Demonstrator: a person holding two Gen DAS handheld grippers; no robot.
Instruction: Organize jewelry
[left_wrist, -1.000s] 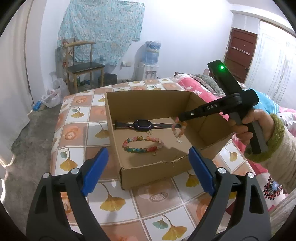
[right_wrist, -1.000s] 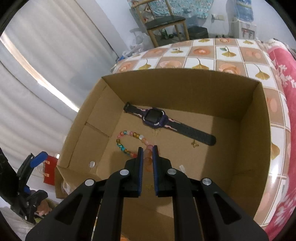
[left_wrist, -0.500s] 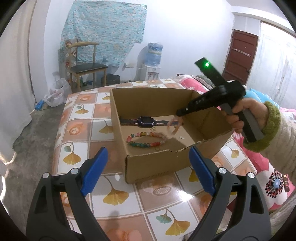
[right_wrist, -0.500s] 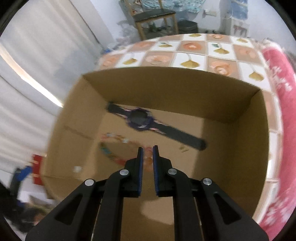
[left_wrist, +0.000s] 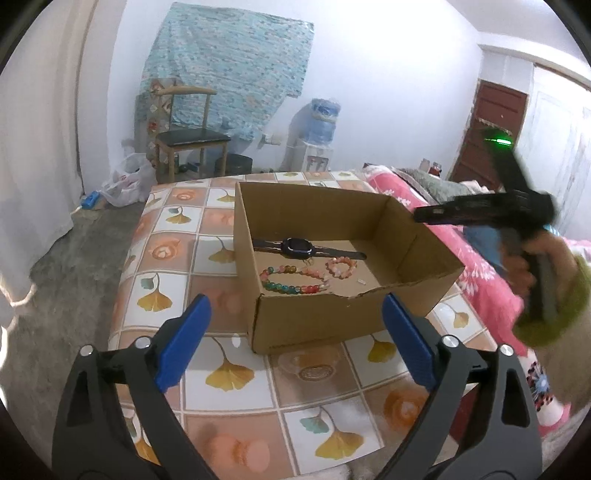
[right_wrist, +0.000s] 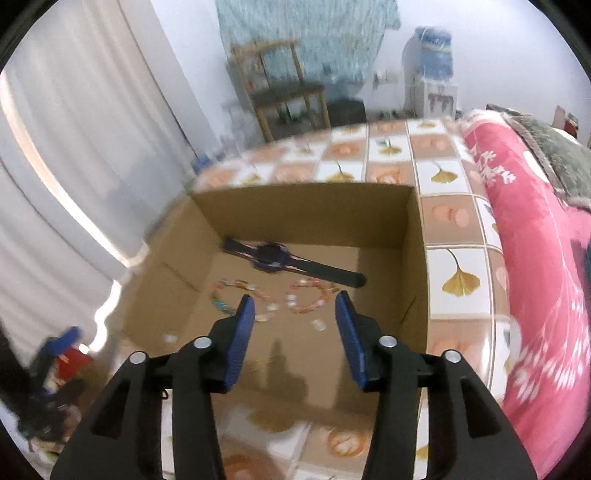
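An open cardboard box (left_wrist: 317, 317) stands on the tiled table. Inside lie a dark watch (left_wrist: 297, 248), a multicoloured bead bracelet (left_wrist: 291, 280) and a small pink bead bracelet (left_wrist: 341, 266). The right wrist view, blurred, shows the box (right_wrist: 303, 201), the watch (right_wrist: 273, 256) and the pink bracelet (right_wrist: 314, 295). My left gripper (left_wrist: 295, 332) is open and empty, in front of the box. My right gripper (right_wrist: 295, 314) is open and empty, above the box's near side; it also shows in the left wrist view (left_wrist: 424, 214), raised at the right.
The table (left_wrist: 229, 373) has a ginkgo-leaf tile pattern. A pink bed cover (right_wrist: 535, 277) lies along the right. A wooden chair (left_wrist: 188, 147), a water dispenser (left_wrist: 314, 144) and plastic bags (left_wrist: 125, 181) stand by the far wall.
My right gripper opened and let the pink bracelet go into the box beside the bead bracelet, then drew back and up. My left gripper pulled back from the box.
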